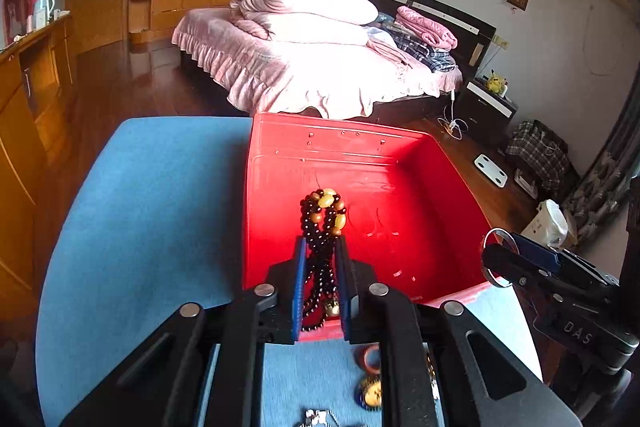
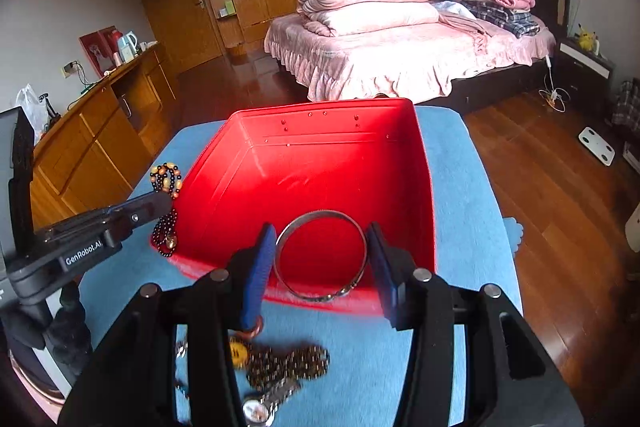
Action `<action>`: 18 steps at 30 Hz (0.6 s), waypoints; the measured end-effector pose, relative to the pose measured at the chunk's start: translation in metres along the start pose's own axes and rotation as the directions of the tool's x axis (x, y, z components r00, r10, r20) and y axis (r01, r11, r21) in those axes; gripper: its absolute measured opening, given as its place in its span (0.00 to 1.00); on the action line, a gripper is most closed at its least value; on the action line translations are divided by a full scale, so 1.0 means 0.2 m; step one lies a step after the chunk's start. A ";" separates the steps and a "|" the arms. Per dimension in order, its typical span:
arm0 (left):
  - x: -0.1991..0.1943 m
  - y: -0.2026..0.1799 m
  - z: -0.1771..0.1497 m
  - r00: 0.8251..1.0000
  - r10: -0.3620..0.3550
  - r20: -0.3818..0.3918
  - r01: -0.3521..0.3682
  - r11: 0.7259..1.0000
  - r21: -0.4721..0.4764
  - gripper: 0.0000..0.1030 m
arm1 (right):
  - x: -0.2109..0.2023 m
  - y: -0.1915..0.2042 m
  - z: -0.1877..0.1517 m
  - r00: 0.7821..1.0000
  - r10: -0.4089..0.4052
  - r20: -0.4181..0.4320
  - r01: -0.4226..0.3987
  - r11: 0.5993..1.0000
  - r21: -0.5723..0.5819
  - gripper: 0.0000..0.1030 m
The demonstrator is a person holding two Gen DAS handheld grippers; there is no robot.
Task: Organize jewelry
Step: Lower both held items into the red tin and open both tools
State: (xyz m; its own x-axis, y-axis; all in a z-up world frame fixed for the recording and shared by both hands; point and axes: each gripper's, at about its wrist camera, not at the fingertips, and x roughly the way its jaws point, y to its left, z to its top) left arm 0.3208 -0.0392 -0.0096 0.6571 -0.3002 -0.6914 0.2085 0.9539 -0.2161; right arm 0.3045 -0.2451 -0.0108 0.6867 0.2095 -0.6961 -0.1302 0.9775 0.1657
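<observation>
My left gripper (image 1: 321,247) is shut on a dark beaded bracelet (image 1: 322,223) with amber beads, held over the near edge of the red box (image 1: 440,187). In the right wrist view the same left gripper (image 2: 162,201) and the beaded bracelet (image 2: 166,175) hang at the red box's (image 2: 240,163) left rim. My right gripper (image 2: 321,247) is shut on a silver bangle (image 2: 298,229), held above the box's near edge; it also shows at the right in the left wrist view (image 1: 498,255). The box interior looks empty.
The box sits on a blue cloth-covered table (image 2: 460,187). Loose jewelry lies near me on the cloth: a beaded chain (image 2: 288,363), a watch (image 2: 264,403), a red ring (image 1: 370,359), a yellow charm (image 1: 372,393). A bed and wooden cabinets stand beyond.
</observation>
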 end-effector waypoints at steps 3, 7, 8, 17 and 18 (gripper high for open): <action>0.07 0.01 0.04 1.000 0.010 -0.010 -0.010 1.000 -0.007 0.13 | 0.10 0.00 0.05 1.000 -0.004 -0.023 0.003 1.000 -0.005 0.44; 0.16 0.03 0.08 1.000 0.016 -0.027 -0.017 1.000 -0.012 0.13 | 0.21 -0.01 0.08 0.998 -0.002 -0.055 0.002 1.000 -0.008 0.44; 0.17 0.03 0.08 0.999 0.017 -0.033 -0.018 1.000 -0.013 0.13 | 0.24 -0.01 0.08 0.998 -0.002 -0.065 0.002 1.000 -0.008 0.45; 0.14 0.05 0.01 0.999 0.040 -0.017 -0.040 0.999 -0.012 0.34 | 0.23 -0.01 0.02 1.000 -0.023 -0.022 0.022 1.000 -0.016 0.62; 0.12 0.05 0.00 0.999 0.049 -0.004 -0.049 0.999 -0.007 0.39 | 0.21 0.00 0.01 1.000 -0.025 -0.010 0.025 1.000 -0.018 0.62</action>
State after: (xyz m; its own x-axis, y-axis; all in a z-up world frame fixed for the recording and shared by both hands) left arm 0.3380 -0.0361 -0.0284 0.6636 -0.2529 -0.7041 0.1710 0.9675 -0.1864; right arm 0.3345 -0.2372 -0.0378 0.6827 0.1850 -0.7069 -0.1258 0.9827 0.1357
